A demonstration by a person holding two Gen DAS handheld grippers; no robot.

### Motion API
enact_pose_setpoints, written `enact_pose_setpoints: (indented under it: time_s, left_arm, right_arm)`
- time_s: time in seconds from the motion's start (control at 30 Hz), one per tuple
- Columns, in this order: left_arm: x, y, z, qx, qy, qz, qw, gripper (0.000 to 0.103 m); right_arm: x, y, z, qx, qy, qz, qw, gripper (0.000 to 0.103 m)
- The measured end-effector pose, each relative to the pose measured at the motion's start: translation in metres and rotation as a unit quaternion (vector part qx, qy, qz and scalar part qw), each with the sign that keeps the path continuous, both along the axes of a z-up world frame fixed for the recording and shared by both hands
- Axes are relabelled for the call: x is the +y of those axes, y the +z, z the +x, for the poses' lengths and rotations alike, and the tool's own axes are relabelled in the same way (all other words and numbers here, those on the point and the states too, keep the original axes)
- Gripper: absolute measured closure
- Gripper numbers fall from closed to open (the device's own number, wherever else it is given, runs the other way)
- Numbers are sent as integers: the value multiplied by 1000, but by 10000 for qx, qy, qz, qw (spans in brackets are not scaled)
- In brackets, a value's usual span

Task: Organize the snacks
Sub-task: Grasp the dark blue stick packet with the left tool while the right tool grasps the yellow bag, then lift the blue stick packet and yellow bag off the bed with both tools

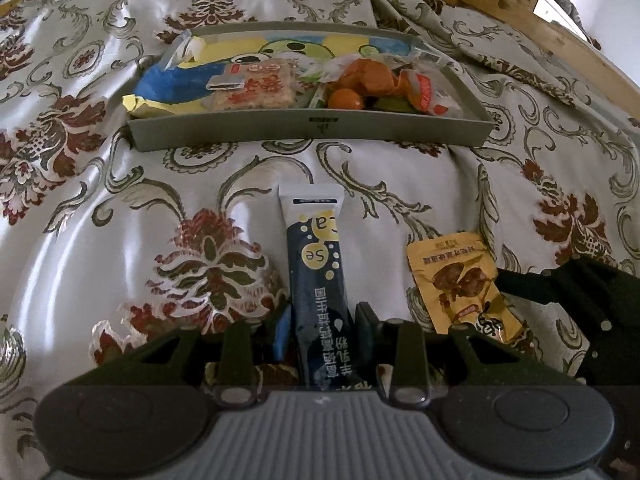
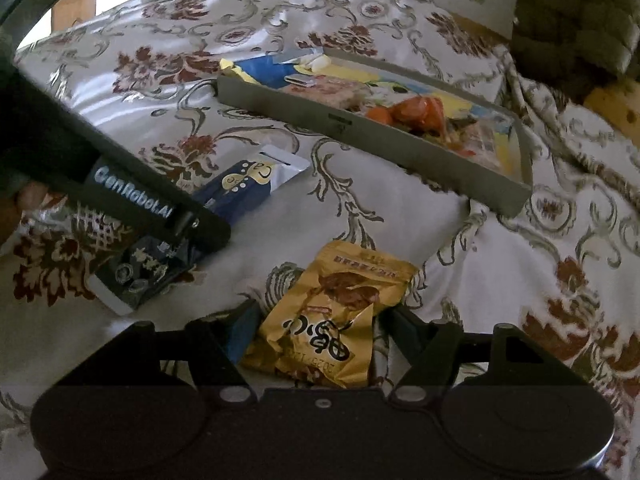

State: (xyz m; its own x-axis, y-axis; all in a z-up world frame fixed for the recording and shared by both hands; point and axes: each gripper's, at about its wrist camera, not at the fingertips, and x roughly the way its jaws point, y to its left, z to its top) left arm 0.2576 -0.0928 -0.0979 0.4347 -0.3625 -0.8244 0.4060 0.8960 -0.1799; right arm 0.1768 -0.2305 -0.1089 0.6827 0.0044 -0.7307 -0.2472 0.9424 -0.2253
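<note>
A: Left gripper (image 1: 322, 326) astride the dark blue stick sachet (image 1: 318, 276), pads touching its sides, apparently clamped. Right gripper (image 2: 316, 334) spread around the gold snack pouch (image 2: 332, 312), pads near its edges; whether pressing, cannot tell. Both packets down on the patterned bedspread (image 1: 120, 200), just short of the grey tray (image 1: 312, 132).

B: Risks?

A: Slick foil, soft bedding. Could slide out of a light pinch on lifting, or drag a fold of cloth along. Puffy pouch may buckle and pop free if squeezed off-centre.

B: Anything in the way?

A: Near wall of the tray to clear first. Inside, already crowded: blue-and-yellow bag (image 1: 172, 80), rice-cracker pack (image 1: 252, 88), orange wrapped sweets (image 1: 368, 80). Little bare floor left, so a dropped sachet may perch on the heap and tip over the rim. Two grippers close together, too; likely to knock on a shared path.
</note>
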Motion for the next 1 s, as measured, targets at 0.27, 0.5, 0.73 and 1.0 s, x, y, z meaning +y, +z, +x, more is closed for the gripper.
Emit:
enact_pose_setpoints:
  time_s: [0.27,0.5,0.73,1.0]
  left_arm:
    - [7,3,-3,53,309,153,9994,65]
    - [11,1,2,111,444,122,9989,65]
    - [8,0,2,62,427,172,9989,65]
    - [7,2,1,98,410,107,9991,66]
  right_arm:
    - [13,0,-12,-281,471,-358,9979,42]
    - [18,-6,-3,-366,617,-377,9967,43]
    - [1,-7,17,-114,191,393,9990,35]
    - [6,-6,12,-83,77,452,9989,46]
